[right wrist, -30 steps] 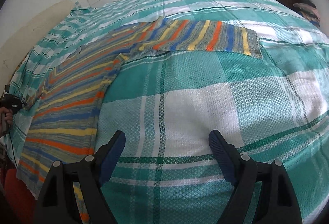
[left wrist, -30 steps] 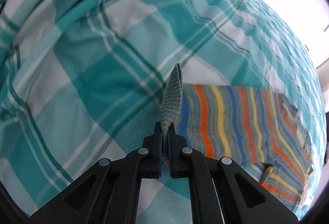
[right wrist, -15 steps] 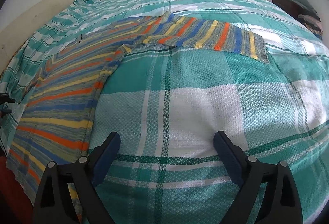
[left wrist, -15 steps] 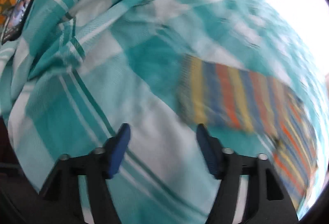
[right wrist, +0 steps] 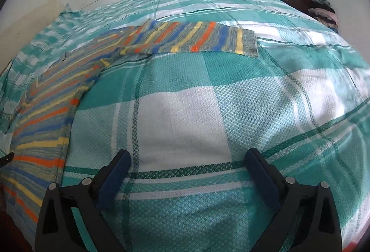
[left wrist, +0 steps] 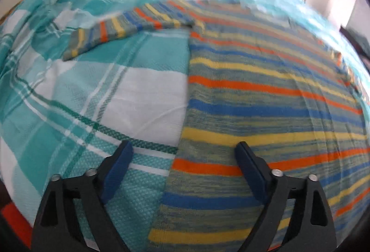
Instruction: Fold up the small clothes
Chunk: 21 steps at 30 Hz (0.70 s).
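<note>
Striped knit sweater [left wrist: 266, 95] in orange, yellow, blue and grey spread flat on teal-and-white checked bedspread [right wrist: 185, 118], hem cut off below, far edge blurred. Left claw [left wrist: 182, 168] opening over sweater's side edge, gripping nothing; right claw [right wrist: 187, 177] opening above bare bedspread.

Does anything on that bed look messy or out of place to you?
Nothing stands out. The striped sweater lies spread flat on the checked bedspread, each sleeve stretched out sideways and nothing folded yet. The bedspread is a little rumpled towards its far left edge, as seen from the left side.
</note>
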Each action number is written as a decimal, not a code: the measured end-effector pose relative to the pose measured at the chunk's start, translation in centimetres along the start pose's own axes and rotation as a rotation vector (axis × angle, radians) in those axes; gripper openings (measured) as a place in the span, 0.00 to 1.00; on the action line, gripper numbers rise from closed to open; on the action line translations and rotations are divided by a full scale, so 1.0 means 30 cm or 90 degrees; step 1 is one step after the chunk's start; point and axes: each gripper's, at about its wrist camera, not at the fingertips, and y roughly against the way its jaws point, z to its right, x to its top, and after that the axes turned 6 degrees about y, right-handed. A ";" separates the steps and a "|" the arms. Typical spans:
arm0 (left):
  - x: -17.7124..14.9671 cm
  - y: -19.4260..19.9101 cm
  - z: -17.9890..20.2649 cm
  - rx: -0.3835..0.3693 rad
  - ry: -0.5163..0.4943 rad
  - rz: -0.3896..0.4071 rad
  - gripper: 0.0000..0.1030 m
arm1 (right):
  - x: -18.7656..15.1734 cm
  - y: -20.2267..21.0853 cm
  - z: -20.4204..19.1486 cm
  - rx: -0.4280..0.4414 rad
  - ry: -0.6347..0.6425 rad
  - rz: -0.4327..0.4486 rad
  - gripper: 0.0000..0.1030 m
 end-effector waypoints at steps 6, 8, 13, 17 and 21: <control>-0.014 0.003 -0.017 -0.027 -0.019 0.006 0.99 | -0.007 -0.010 -0.012 -0.004 0.016 0.004 0.99; -0.031 0.008 -0.017 -0.027 -0.026 0.008 0.99 | -0.008 -0.015 -0.021 -0.010 0.020 0.002 0.99; -0.044 0.002 -0.028 -0.035 -0.030 0.019 0.99 | -0.016 -0.021 -0.028 -0.026 0.027 0.001 0.99; -0.050 0.000 -0.040 -0.051 -0.034 0.019 0.99 | -0.027 -0.017 -0.027 -0.025 0.029 0.016 0.99; -0.065 0.003 -0.038 -0.054 -0.045 0.035 0.99 | -0.046 -0.009 -0.029 -0.026 0.031 0.044 0.99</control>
